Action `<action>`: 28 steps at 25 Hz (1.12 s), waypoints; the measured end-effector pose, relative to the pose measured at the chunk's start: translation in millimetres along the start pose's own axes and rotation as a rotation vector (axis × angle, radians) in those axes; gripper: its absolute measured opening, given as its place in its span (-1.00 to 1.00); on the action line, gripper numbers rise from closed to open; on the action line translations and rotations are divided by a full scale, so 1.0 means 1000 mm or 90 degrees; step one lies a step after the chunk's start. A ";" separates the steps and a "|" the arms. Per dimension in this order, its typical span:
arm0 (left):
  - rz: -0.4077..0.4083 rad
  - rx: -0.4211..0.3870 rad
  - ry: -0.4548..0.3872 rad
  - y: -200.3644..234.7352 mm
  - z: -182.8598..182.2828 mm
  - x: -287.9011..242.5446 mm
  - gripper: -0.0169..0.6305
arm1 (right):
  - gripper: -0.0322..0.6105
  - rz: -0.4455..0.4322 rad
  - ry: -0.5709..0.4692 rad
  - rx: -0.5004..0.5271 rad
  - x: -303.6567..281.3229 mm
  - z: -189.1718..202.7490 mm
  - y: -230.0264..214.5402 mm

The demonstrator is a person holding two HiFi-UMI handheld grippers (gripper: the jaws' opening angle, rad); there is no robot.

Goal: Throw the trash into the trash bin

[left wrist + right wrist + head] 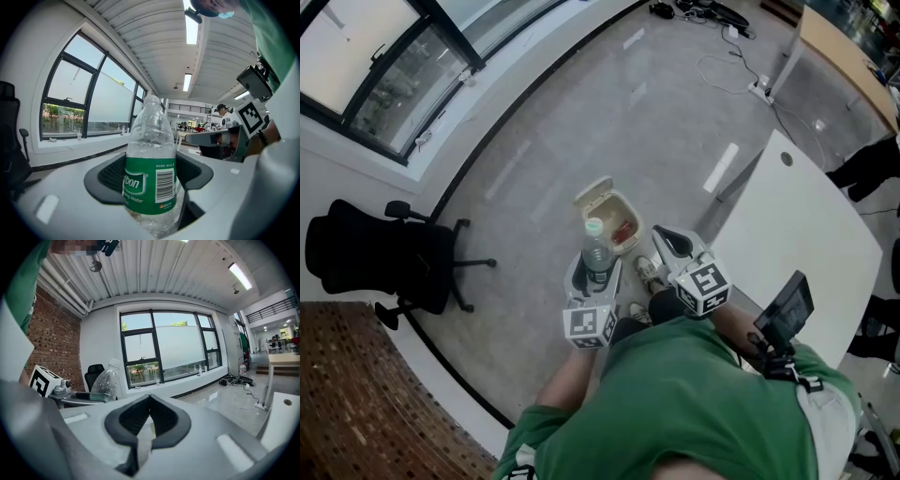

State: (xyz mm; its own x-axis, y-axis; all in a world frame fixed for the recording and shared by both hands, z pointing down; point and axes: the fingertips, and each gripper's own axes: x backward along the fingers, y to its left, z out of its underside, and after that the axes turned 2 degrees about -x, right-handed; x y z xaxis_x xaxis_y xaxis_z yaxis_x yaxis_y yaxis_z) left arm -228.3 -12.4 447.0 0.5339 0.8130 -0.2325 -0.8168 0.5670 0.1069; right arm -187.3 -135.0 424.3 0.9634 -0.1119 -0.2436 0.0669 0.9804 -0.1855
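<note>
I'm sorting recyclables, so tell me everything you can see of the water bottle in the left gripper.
The water bottle is clear, thin plastic with a green label carrying white lettering and a barcode, and a pale cap. Droplets cling inside, and it looks nearly empty. It stands upright, clamped at label height between the dark padded jaws of the left gripper, off the floor.

One bottle [595, 251], one clamshell box [610, 217], two grippers [594, 272] [663, 236].

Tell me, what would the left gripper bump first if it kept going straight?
Nothing close, I think. The left gripper, shut on the bottle, points level toward the window ledge far off. The trash bin sits low on the floor, probably under its path.
</note>
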 end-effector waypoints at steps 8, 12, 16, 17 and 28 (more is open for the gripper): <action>-0.009 -0.003 0.034 0.025 0.005 -0.046 0.07 | -0.89 -0.024 0.021 -0.006 -0.057 -0.003 -0.027; -0.009 -0.003 0.057 0.034 0.016 -0.074 0.07 | -0.89 -0.022 0.038 -0.017 -0.082 0.005 -0.048; -0.011 -0.005 0.084 0.041 0.033 -0.098 0.07 | -0.89 -0.027 0.062 -0.025 -0.103 0.019 -0.066; -0.010 -0.009 0.091 0.041 0.038 -0.103 0.07 | -0.89 -0.028 0.067 -0.028 -0.108 0.022 -0.070; -0.011 -0.017 0.160 0.054 0.094 -0.152 0.08 | -0.89 -0.037 0.137 -0.058 -0.161 0.081 -0.104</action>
State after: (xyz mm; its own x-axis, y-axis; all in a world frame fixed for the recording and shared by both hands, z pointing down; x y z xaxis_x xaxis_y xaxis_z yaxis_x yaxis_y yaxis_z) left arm -332.9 -93.0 579.0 0.4799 0.7427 -0.4671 -0.8151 0.5743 0.0758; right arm -328.6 -206.1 559.9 0.8801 -0.2100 -0.4259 0.0881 0.9535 -0.2882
